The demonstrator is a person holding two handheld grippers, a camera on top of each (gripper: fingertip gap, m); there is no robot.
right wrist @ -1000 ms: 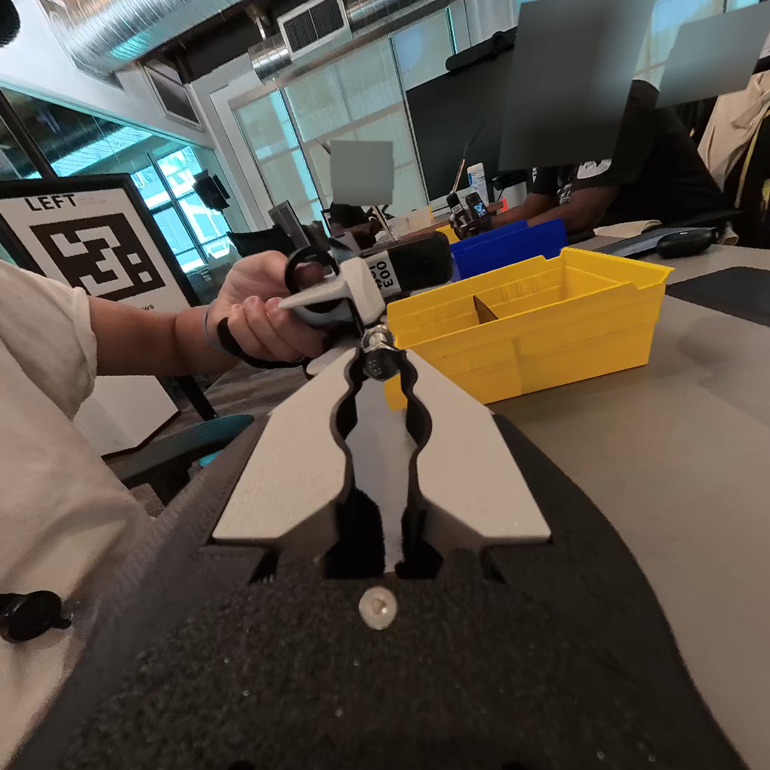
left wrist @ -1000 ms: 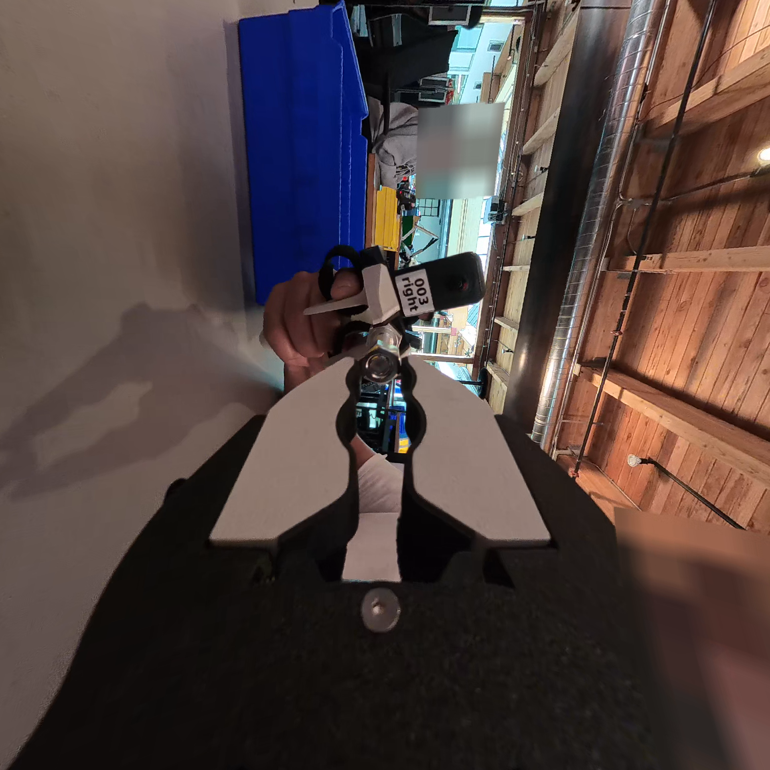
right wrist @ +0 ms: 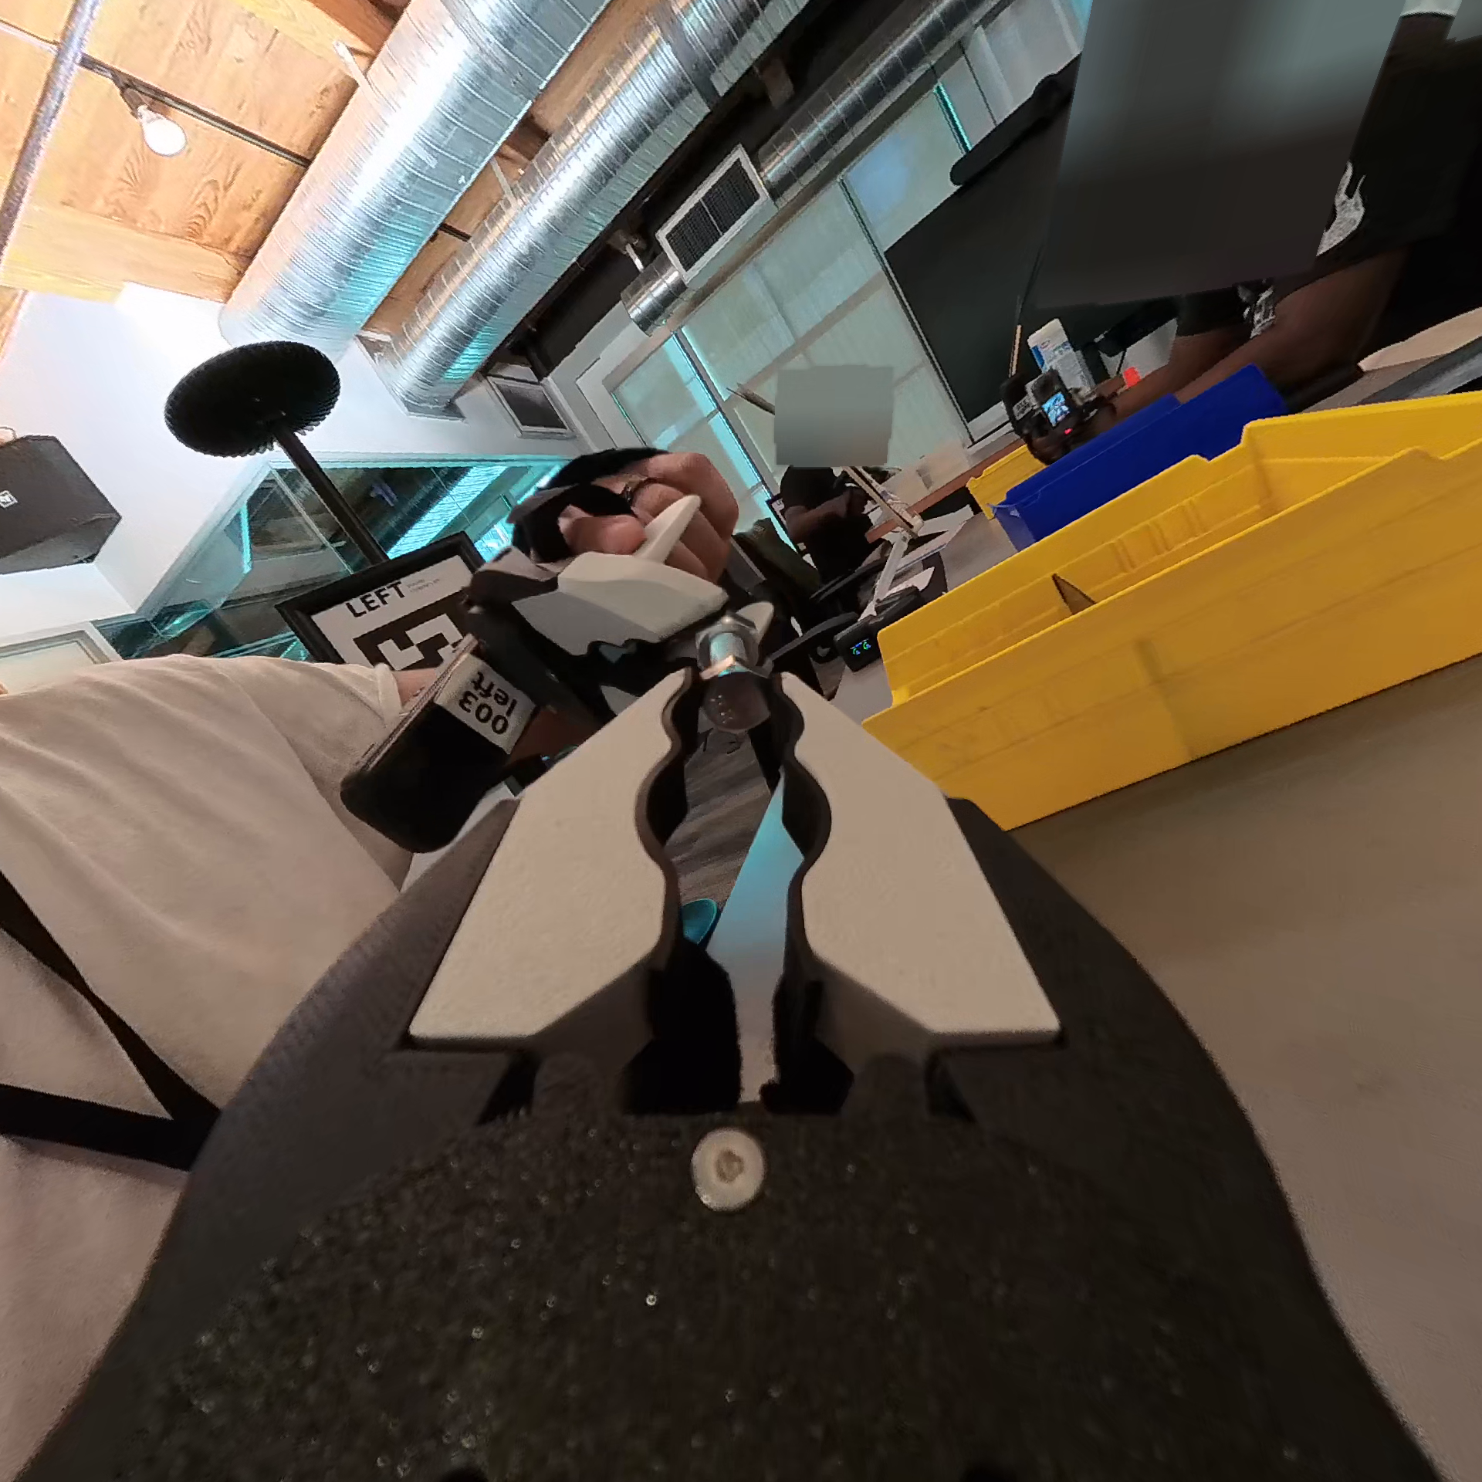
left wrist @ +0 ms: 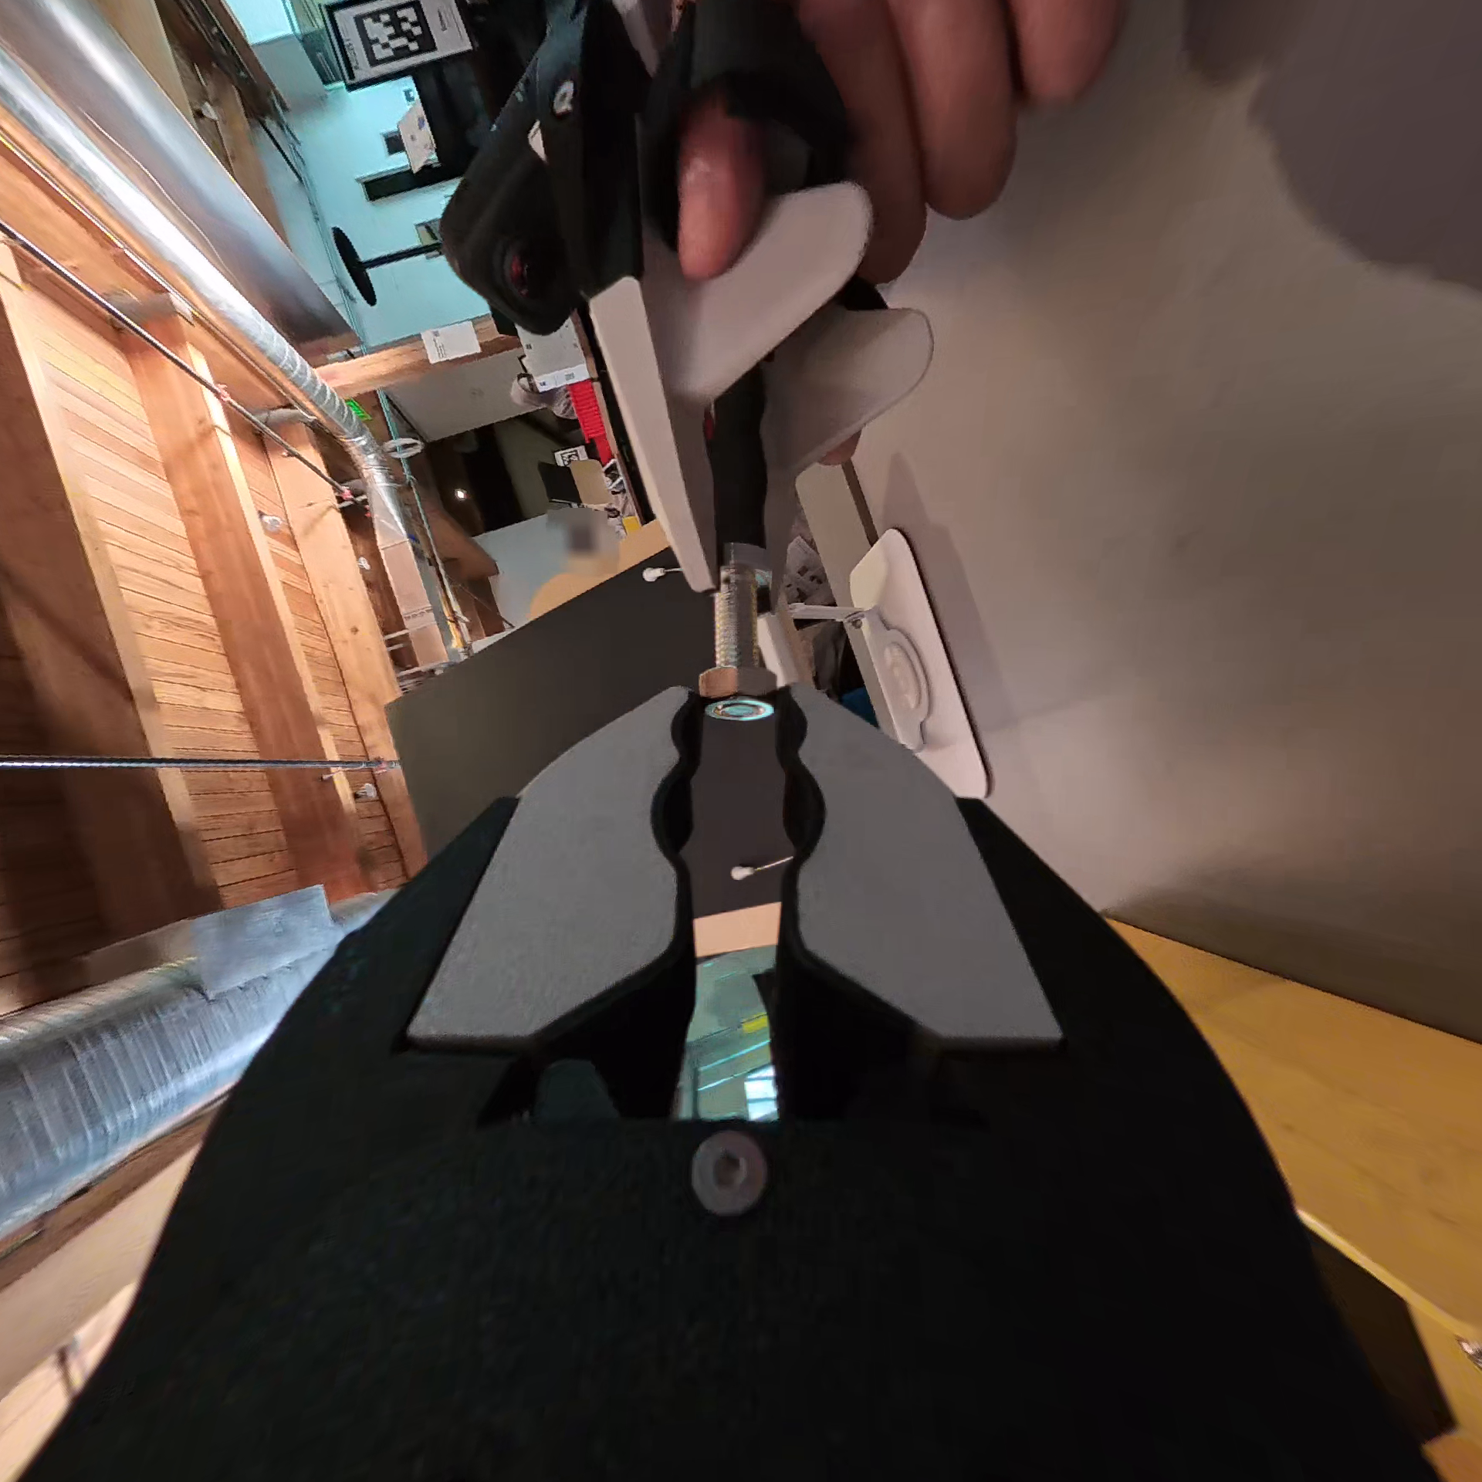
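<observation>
The two grippers meet tip to tip on one steel bolt, held in the air. In the left wrist view, my left gripper (left wrist: 742, 699) is shut on the hex nut (left wrist: 734, 684) on the bolt's threaded shaft (left wrist: 736, 621). The right gripper (left wrist: 738, 573) grips the bolt's far end, with a hand around its handle. In the right wrist view, my right gripper (right wrist: 734, 688) is shut on the bolt's head (right wrist: 730, 712). The nut (right wrist: 722, 645) sits just beyond it, between the left gripper's white fingers (right wrist: 758, 621).
A yellow divided bin (right wrist: 1163, 641) and a blue bin (right wrist: 1139, 473) stand on the grey table (right wrist: 1283, 882) to the right. A framed marker sign (right wrist: 377, 621) and my white sleeve (right wrist: 160, 802) are to the left. People sit at the far desks. Left and right tips are no more than a few centimetres apart.
The left wrist view has rolled about half a turn around the bolt's axis, and the right wrist view has tilted. Both grippers stay shut on the bolt and nut.
</observation>
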